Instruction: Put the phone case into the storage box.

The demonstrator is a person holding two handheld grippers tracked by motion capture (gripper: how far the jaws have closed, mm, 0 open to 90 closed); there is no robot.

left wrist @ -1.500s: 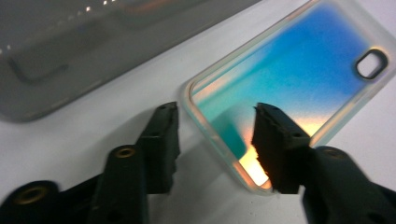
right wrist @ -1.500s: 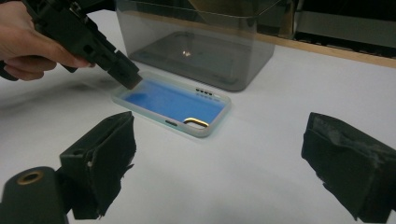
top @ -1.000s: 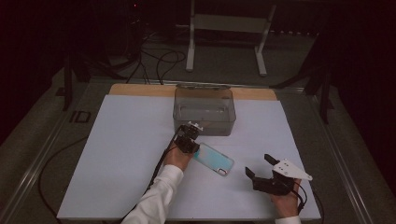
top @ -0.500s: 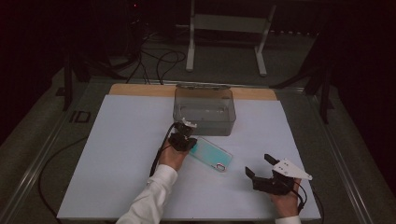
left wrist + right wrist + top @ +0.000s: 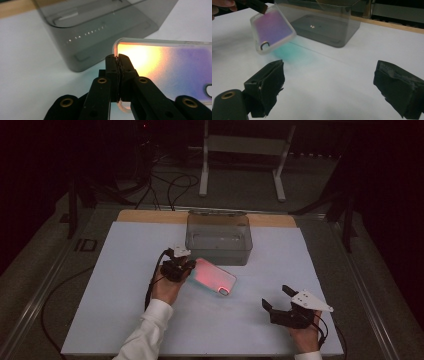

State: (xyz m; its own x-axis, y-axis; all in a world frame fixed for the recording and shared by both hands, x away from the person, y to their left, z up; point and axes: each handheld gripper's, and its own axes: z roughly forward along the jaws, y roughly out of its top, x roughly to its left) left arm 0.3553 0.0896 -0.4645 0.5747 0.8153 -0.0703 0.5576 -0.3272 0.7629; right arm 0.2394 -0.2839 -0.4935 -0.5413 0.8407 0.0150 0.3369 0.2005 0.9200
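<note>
left gripper (image 5: 118,58) pinches phone case (image 5: 215,276) beside grey bin (image 5: 218,237); right gripper (image 5: 279,298) gapes, well apart.

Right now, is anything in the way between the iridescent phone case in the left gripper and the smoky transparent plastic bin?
Nothing visible. The left gripper pinches the iridescent phone case by its edge, lifted off the white table, beside the open-topped smoky transparent plastic bin. Only its near wall lies between.

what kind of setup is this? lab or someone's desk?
Probably a lab or data-recording rig, not a home desk. A white-covered table stands in a dark room, cables run over the floor behind it beside a metal stand, and a person works with a handheld claw in each hand.
</note>
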